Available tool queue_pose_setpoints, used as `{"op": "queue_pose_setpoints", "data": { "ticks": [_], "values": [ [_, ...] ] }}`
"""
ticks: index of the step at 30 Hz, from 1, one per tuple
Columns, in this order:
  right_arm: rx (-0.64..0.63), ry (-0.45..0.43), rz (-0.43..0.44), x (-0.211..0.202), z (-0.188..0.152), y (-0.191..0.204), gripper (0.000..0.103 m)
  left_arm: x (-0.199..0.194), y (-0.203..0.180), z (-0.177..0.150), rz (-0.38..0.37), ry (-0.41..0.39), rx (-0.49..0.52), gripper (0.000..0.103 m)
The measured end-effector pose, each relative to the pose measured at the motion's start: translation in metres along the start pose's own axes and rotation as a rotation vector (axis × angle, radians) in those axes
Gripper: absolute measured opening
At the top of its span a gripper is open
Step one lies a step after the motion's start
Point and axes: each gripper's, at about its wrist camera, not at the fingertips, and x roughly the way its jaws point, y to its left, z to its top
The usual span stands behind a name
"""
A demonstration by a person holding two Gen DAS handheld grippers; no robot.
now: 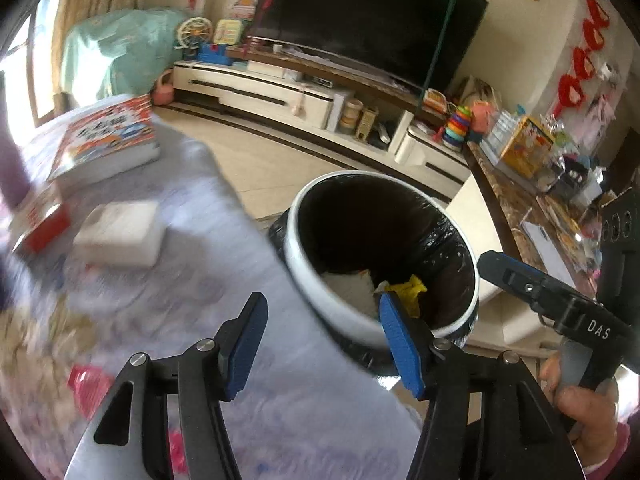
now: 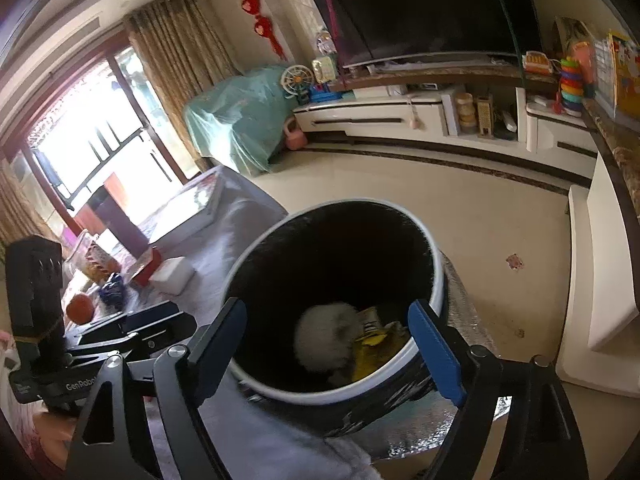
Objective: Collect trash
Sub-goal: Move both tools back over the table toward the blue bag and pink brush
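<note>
We hold both grippers over the edge of the table, next to the trash bin. Our right gripper [image 2: 328, 354] is spread wide with nothing between its blue pads [image 2: 434, 354], and it looks almost straight down into the trash bin [image 2: 438, 276], whose mouth fills the space between the fingers. Our left gripper [image 1: 324, 344] is also spread and empty; from it the bin [image 1: 304, 248] lies at about one o'clock, with the right-hand pad overlapping the near rim in the picture.

The bin is round, white-rimmed and lined with a black bag. At its bottom, in the right wrist view, we see a pale crumpled wad [image 2: 326, 338] at about seven o'clock inside the mouth, and just beside it, at about five o'clock, a yellow wrapper [image 2: 374, 354] with some printed paper. These pieces look already dropped in.

What is left to collect seems to lie back on the table [image 1: 224, 216], which is covered with a light cloth. From the left gripper, a white box [image 1: 120, 232] sits at about ten o'clock, its long axis running roughly nine to three, with a red-edged box [image 1: 38, 220] further out toward nine. A pink scrap [image 1: 86, 382] lies close at eight o'clock, blurred, so we cannot tell what it is. We judge the left gripper the nearer one for any of these, since the right one is on the bin's side.
</note>
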Motion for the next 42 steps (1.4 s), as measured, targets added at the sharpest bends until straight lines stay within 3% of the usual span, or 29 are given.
{"op": "queue_pose_setpoints", "data": {
  "ticks": [8, 25, 31, 42],
  "values": [
    [-0.024, 0.009, 0.068, -0.002, -0.03, 0.038, 0.087, -0.052, 0.039, -0.046, 0.03, -0.046, -0.102, 0.059],
    [-0.125, 0.103, 0.202, 0.022, -0.082, 0.117, 0.087, -0.139, 0.105, -0.126, 0.184, -0.106, -0.268, 0.059],
    [-0.183, 0.131, 0.229, 0.034, -0.092, 0.143, 0.087, -0.156, 0.12, -0.137, 0.217, -0.102, -0.315, 0.059],
    [-0.37, 0.161, 0.237, 0.059, -0.094, 0.194, 0.087, -0.16, 0.157, -0.117, 0.267, -0.104, -0.34, 0.064]
  ]
}}
